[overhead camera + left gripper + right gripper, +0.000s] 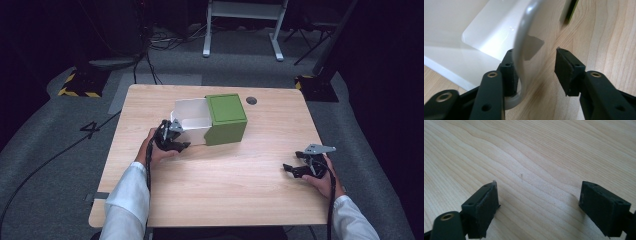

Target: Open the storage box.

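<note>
Table [225, 170]: light wood top, seen from above, standing on a grey floor [45, 130] crossed by dark cables.

Box [226, 118]: green, set near the middle of the far half of the table, with its flat top facing up.

Drawer [192, 122]: white, drawn out of the box toward the left side of the high view, its open top showing a pale inside. In the left gripper view its rounded front wall [529, 50] is seen edge-on, with the smooth inside to the left.

Left gripper [172, 137]: held in the left hand [155, 152] at the front corner of the drawer. The jaws are spread and placed astride the drawer's front wall; one pad [510, 75] lies on the inner side, apparently against the wall, though contact cannot be confirmed from this angle. The other pad [566, 71] stands clear on the outer side, above bare wood.

Right gripper [300, 165]: held in the right hand [322, 180] near the right front of the table, well apart from the box. The jaws are spread wide over bare wood, nothing being held between them.

Sleeves [125, 200]: white, entering from the bottom edge.
</note>
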Available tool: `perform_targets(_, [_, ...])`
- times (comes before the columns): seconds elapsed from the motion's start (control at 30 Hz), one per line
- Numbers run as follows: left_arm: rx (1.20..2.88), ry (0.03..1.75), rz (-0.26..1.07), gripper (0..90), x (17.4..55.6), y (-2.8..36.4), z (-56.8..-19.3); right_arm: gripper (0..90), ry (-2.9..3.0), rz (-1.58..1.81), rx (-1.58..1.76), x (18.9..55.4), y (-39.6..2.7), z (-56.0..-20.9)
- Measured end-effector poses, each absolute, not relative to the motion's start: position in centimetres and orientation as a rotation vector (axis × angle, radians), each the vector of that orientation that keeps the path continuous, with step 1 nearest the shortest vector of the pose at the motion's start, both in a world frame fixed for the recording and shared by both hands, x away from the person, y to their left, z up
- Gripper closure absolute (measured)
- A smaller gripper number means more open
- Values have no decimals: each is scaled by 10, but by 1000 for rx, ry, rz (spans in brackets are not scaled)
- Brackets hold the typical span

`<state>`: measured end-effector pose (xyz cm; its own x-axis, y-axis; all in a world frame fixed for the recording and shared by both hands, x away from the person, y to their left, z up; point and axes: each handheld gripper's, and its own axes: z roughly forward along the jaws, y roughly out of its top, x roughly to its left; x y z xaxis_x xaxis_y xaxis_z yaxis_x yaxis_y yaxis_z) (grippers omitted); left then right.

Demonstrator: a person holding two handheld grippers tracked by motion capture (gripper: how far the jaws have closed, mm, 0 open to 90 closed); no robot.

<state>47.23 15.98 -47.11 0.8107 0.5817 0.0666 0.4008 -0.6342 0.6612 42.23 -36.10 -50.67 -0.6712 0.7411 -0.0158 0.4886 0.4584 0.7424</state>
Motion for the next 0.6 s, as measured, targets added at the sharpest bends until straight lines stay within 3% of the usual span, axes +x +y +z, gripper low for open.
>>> perform_targets(0.43, [2324,751,364,568,473,169,-471,157,2375,1046,1043,422,-361,-507])
perform_targets(0.6, [2301,768,359,477,473,170,-469,156,2375,1046,1043,422,-361,-507])
